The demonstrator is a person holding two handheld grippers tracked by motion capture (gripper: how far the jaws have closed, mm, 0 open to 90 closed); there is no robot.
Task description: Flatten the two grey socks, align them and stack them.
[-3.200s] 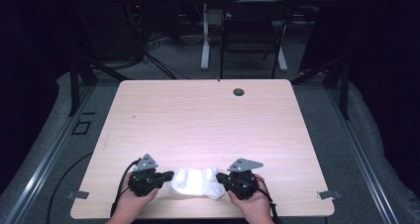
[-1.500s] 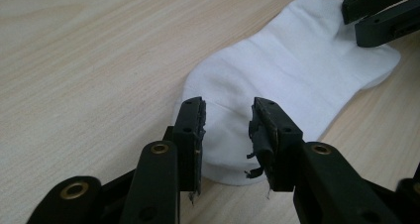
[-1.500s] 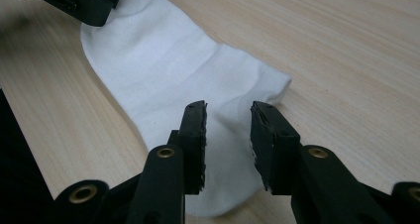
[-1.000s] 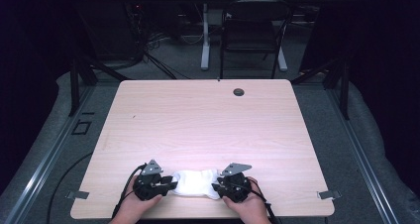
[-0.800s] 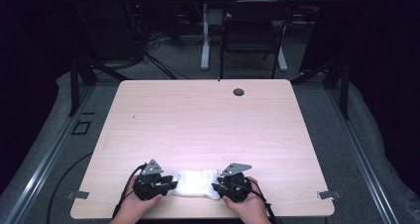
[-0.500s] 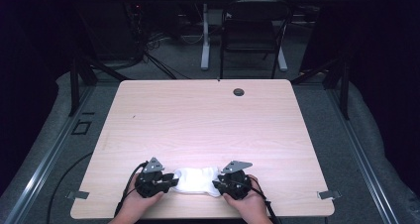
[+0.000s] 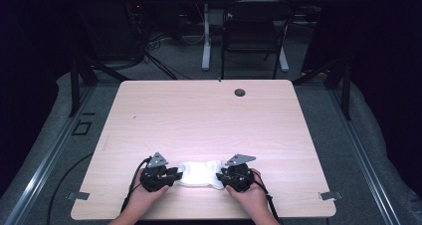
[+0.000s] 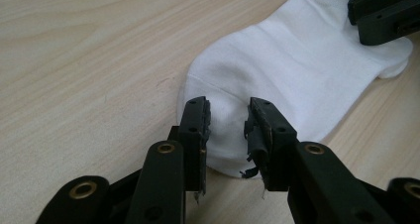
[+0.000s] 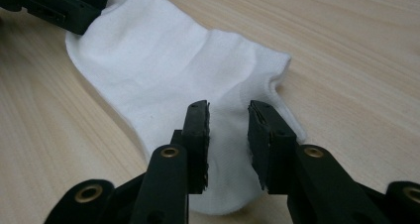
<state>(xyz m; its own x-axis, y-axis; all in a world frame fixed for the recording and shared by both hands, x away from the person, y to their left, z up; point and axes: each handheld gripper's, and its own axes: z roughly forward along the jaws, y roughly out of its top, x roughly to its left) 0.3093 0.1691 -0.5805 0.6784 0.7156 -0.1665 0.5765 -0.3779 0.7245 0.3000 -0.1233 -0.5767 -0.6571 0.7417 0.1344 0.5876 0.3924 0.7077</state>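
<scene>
While I watch from above, the white sock (image 7: 200,173) lies flat near the front edge of the wooden table (image 7: 209,120), stretched between my two hands. My left gripper (image 7: 171,175) sits at the sock's left end and my right gripper (image 7: 222,177) at its right end, each pointing inward toward the other. Along the left gripper (image 8: 227,130), the jaws stand parted over one rounded end of the sock, a gap of cloth showing between the pads, which press on nothing. Along the right gripper (image 9: 228,130), the jaws are likewise parted above the other end, not clamped. A dark grommet (image 7: 240,92) sits near the table's far edge.
</scene>
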